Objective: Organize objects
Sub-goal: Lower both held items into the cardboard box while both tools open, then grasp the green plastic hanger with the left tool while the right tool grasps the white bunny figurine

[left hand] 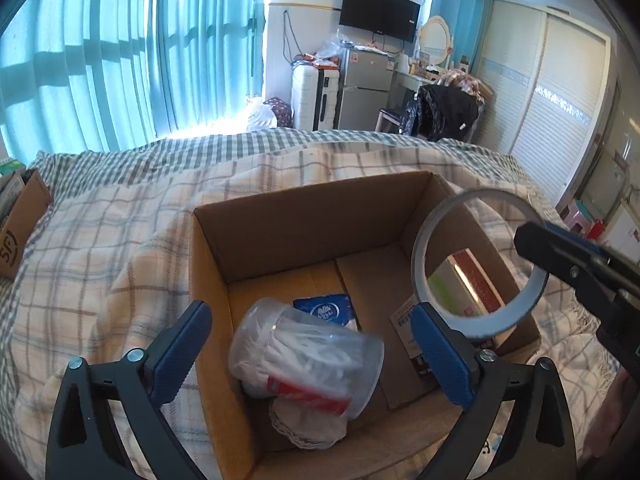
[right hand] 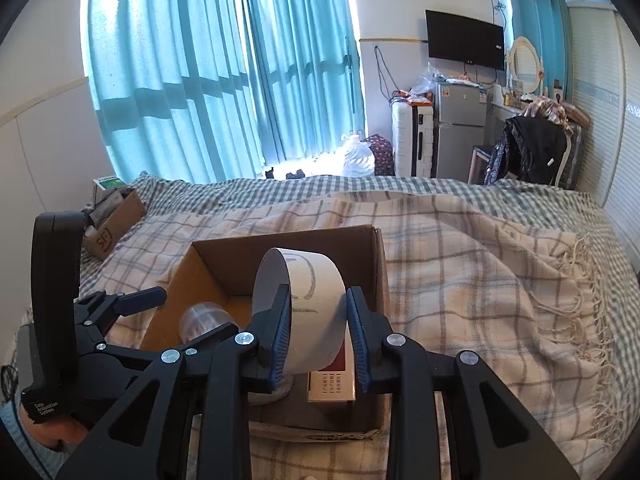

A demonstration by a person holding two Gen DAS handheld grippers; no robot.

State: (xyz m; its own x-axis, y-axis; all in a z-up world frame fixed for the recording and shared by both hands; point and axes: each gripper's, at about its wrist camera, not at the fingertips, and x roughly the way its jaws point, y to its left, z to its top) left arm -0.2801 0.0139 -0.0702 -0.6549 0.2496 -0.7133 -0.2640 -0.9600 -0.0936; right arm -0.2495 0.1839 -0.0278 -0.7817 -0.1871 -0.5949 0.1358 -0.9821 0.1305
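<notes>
We hold the tape roll [right hand: 308,312] in the right gripper [right hand: 318,334], with both blue pads pressed against the roll's flat sides, one on each. The roll stands on edge, suspended above the near right part of the open cardboard box [left hand: 304,216] (its hole faces left and right in the right wrist view). In the left wrist view the same tape roll [left hand: 480,264] appears at right, over the box's right wall.

Our left gripper [left hand: 310,354] is spread wide with nothing between its fingers. It hovers over the near half of the box. Below it a clear plastic jar [left hand: 308,356] lies on its side on the box floor. A red-and-white carton [right hand: 332,382] rests at the right side of the box, directly beneath the roll. The box sits on a plaid blanket [right hand: 460,264].
</notes>
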